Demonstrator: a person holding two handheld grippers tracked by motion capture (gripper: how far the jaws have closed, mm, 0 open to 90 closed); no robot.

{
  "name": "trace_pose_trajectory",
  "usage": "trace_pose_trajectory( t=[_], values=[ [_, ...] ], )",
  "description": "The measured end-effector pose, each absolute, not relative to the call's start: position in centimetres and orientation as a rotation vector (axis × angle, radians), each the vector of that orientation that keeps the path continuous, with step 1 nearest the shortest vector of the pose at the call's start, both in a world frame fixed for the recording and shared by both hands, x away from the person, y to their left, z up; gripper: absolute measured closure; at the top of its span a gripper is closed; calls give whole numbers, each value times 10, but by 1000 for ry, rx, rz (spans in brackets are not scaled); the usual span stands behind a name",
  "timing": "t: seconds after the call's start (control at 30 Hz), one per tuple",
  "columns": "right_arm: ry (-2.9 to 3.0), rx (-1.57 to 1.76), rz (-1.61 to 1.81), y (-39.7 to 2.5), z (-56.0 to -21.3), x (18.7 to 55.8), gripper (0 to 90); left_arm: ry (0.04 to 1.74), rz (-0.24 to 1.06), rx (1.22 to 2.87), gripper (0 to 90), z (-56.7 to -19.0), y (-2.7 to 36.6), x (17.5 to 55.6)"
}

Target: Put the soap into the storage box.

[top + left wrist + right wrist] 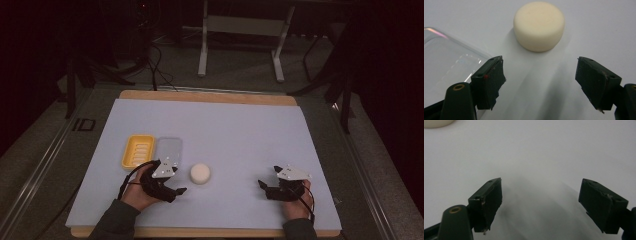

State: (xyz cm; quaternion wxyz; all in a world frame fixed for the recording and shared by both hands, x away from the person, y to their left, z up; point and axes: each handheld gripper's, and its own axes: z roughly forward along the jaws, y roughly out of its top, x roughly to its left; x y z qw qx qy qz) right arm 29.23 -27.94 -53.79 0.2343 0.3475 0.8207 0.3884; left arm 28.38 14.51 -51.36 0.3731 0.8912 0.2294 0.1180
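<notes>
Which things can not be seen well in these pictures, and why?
- Clear plastic lid: cut by the left edge in the left gripper view, partly behind a jaw.
- Round cream soap bar: only a sliver at the top edge of the right gripper view.
- Yellow ribbed soap dish: ridges too small in the high view.

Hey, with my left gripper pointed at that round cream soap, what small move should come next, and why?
Probably ease the left gripper straight forward until its open jaws flank the round cream soap bar. The soap sits just ahead, roughly centred between them and untouched, with the clear plastic lid off to one side beside the yellow ridged soap tray.
</notes>
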Motion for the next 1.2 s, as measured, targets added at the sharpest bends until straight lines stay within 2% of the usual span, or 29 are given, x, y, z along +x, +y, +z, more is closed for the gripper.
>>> trace_pose_trajectory(
  t=[1.2],
  values=[
    [2252, 925, 1047, -277, -538, 290, 188, 470, 238, 2421, 194, -492, 110, 317]
  ],
)
